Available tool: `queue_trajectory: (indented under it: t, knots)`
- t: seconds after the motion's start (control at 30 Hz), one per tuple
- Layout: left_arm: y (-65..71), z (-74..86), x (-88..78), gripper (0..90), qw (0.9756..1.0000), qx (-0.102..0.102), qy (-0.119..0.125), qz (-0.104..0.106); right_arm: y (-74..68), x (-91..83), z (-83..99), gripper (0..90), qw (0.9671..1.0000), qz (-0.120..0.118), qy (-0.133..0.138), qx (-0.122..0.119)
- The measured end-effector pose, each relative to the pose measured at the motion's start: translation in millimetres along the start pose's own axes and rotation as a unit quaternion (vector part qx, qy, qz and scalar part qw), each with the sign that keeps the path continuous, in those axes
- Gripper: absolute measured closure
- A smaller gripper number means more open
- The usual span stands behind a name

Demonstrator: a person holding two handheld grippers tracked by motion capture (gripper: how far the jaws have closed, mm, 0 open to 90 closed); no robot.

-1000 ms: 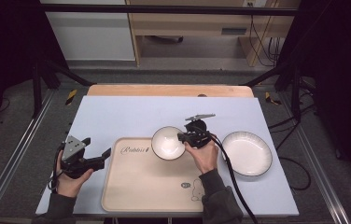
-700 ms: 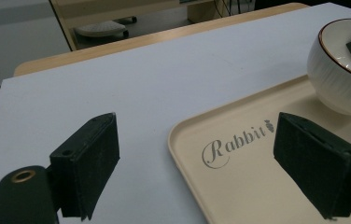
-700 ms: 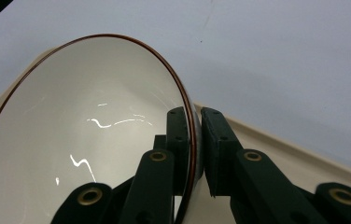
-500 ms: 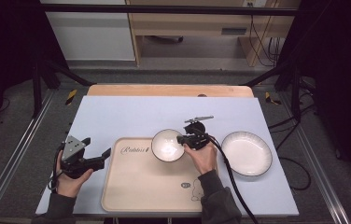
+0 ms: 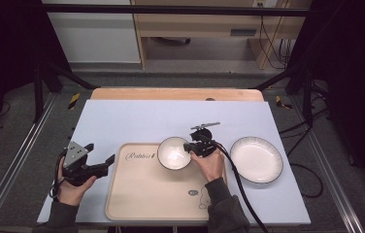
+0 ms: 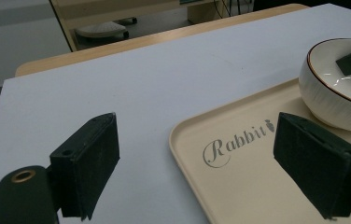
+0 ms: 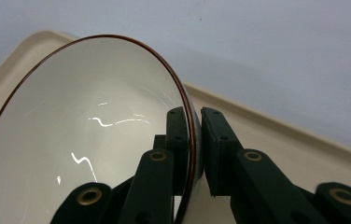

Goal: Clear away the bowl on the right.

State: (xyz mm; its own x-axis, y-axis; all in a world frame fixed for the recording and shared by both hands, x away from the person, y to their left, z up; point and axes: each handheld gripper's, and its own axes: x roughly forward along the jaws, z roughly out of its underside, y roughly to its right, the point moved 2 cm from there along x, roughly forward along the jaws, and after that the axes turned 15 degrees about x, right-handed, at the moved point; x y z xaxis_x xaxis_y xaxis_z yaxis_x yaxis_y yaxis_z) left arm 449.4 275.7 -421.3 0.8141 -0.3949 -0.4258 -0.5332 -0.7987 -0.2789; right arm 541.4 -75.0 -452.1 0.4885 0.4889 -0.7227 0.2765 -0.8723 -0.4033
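Up close, right gripper (image 7: 193, 140) jaws clamped on bowl (image 7: 85, 135) rim, left gripper (image 6: 197, 163) jaws wide apart.

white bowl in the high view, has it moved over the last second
Yes. The white bowl, pinched at its rim by the right tongs, has come slightly nearer the person, farther over the beige tray, while the white plate stayed put.

Glossy ceramic-looking bowl (image 7: 85, 140); matt smooth plastic-looking tray (image 5: 146, 194); matt black jaws
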Motion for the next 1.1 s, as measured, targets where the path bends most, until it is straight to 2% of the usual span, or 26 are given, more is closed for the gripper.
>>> queue_trajectory:
  t: [0.27, 0.4, 0.6, 0.67, 0.73, 0.87, 0.93, 1.0, 1.1]
  knots:
    - [0.0, 0.2, 0.4, 13.9, 1.0, 0.001, -0.001, 0.0, 2.4, 2.5, 1.0, 82.1, 1.0, -0.001, -0.001, 0.0]
    - [0.7, 0.0, 0.4, 13.9, 1.0, 0.001, 0.0, 0.0, 4.4, 3.4, 1.9, 82.2, 0.9999, -0.004, -0.003, 0.011]
    - [0.8, 0.3, 0.7, 13.9, 1.0, 0.0, -0.002, 0.001, 6.8, 7.1, 3.4, 82.2, 0.9999, 0.013, -0.002, 0.0]
    - [0.8, 0.5, 0.9, 13.9, 1.0, 0.0, -0.002, 0.001, 7.9, 6.8, 4.2, 81.7, 1.0, 0.005, 0.002, 0.002]
    - [1.0, 0.6, 1.0, 13.9, 1.0, 0.001, -0.003, 0.002, 7.1, 6.4, 4.6, 80.0, 1.0, 0.007, 0.003, -0.001]
    - [1.2, 0.1, 0.6, 13.8, 1.0, 0.001, -0.002, 0.002, 5.9, -0.7, 3.5, 65.1, 0.9988, 0.024, 0.031, -0.029]
    - [1.0, 0.2, 0.6, 13.8, 1.0, 0.0, -0.002, 0.001, 6.4, -6.6, 2.6, 53.7, 0.9976, 0.028, 0.052, -0.037]
    - [1.0, 0.2, 0.8, 13.8, 1.0, 0.0, -0.002, 0.001, 5.7, -13.4, 2.3, 42.7, 0.9958, 0.03, 0.075, -0.042]
    - [1.5, 0.0, 1.0, 13.6, 1.0, 0.001, -0.002, 0.001, 3.5, -23.8, 2.1, 30.6, 0.9918, 0.033, 0.103, -0.067]
